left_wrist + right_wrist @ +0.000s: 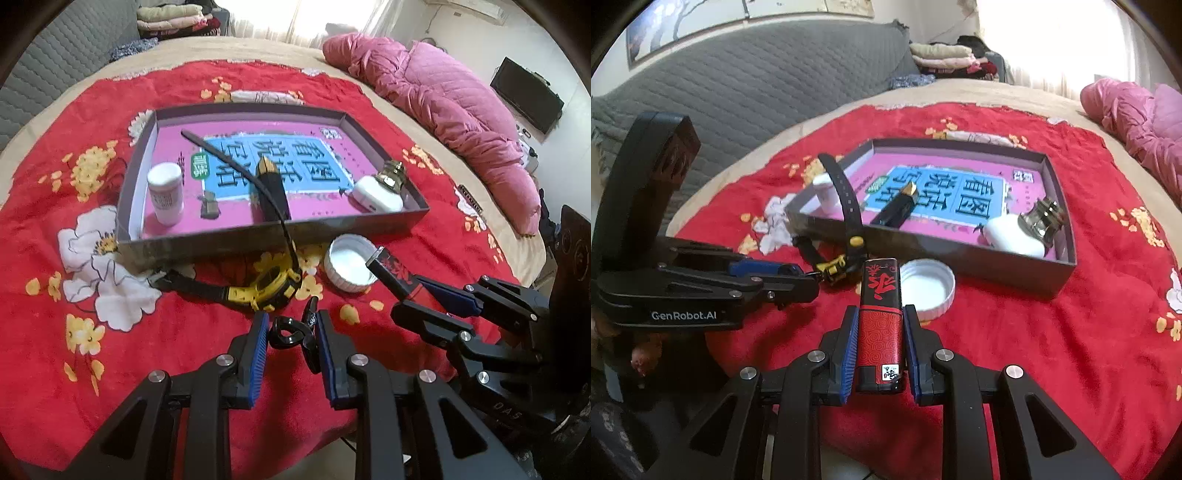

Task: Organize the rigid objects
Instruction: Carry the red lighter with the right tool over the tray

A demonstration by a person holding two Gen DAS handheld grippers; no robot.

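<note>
Cardboard tray at frame centre already holds four items, while the left gripper clamps a black clip, the right gripper a red-and-black lighter; yellow-black watch and white lid remain outside.

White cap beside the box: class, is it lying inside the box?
No. The white cap lies open side up on the red cloth, just outside the near wall of the box.
</note>
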